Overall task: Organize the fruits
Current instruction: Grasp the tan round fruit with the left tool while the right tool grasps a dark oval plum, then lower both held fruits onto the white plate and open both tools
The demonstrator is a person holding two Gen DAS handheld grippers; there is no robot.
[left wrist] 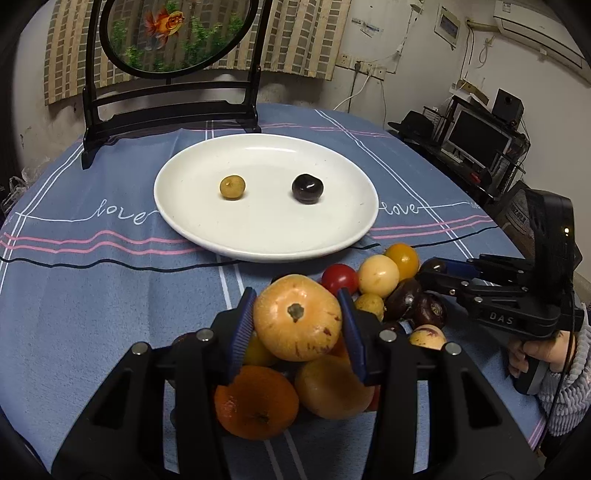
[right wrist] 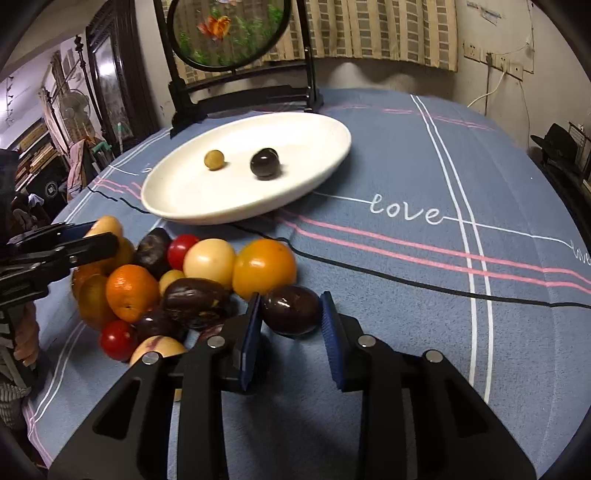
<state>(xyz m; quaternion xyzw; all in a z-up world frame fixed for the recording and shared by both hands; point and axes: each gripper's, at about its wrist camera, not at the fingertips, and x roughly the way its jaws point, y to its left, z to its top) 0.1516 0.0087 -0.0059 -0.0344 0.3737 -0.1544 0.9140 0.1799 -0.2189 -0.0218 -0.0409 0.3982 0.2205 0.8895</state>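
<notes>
A white plate point(left wrist: 207, 236) point(right wrist: 177, 199) holds a small yellow-green fruit point(left wrist: 232, 187) point(right wrist: 214, 159) and a dark round fruit point(left wrist: 307, 188) point(right wrist: 264, 163). A pile of mixed fruits point(left wrist: 380, 284) point(right wrist: 207, 266) lies on the cloth in front of it. My left gripper point(left wrist: 297, 325) is shut on a pale orange speckled fruit point(left wrist: 297, 317), held above the pile. My right gripper point(right wrist: 291, 314) has its pads on both sides of a dark purple fruit point(right wrist: 291, 309) at the pile's right edge; it also shows in the left wrist view point(left wrist: 436, 267).
A blue tablecloth point(right wrist: 406, 177) with pink and white stripes covers the round table. A black stand with a goldfish screen point(left wrist: 173, 74) point(right wrist: 229, 33) stands behind the plate. Desk clutter lies beyond the table's right edge.
</notes>
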